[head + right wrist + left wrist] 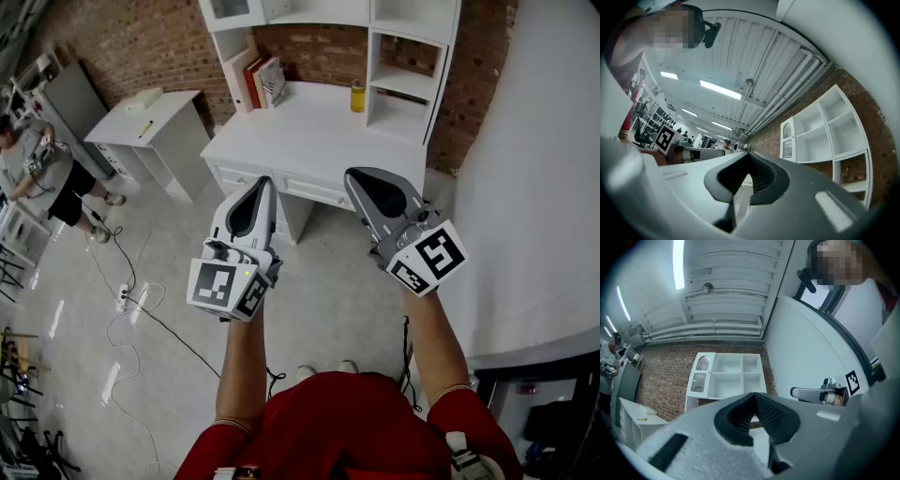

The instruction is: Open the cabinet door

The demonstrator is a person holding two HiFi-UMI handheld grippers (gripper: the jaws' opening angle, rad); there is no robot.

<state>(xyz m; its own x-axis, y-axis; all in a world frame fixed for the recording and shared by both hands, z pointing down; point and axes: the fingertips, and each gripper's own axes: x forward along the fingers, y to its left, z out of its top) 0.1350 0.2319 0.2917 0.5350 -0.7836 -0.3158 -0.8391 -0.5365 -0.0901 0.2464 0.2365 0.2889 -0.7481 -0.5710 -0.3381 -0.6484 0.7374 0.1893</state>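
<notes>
Cabinet door [230,8], the one with the arched mesh panel, is at the top edge of the head view, a little left of centre, on the left column of the white hutch [368,56]. In the left gripper view it shows at centre left [700,375], and it looks closed. It sits high above the desk top [309,131], so I think both tools are tilted upward in order to aim at it. Books [262,82] stand under the door, and a yellow jar [357,96] is on the desk to the right of them. Neither is in the way of the door.

Left gripper [263,184] is in the centre of the head view, well apart from the desk, with its jaws pressed together and nothing between them. Right gripper [354,177] is beside it on the right; its jaws also meet at the tip and hold nothing. Both forearms are stretched forward from the body, roughly parallel, with the marker cubes toward the camera. My judgement is that the approach is not yet begun. The person must come closer, and one gripper must open before it can take the door's edge or knob, which is too small to find.
</notes>
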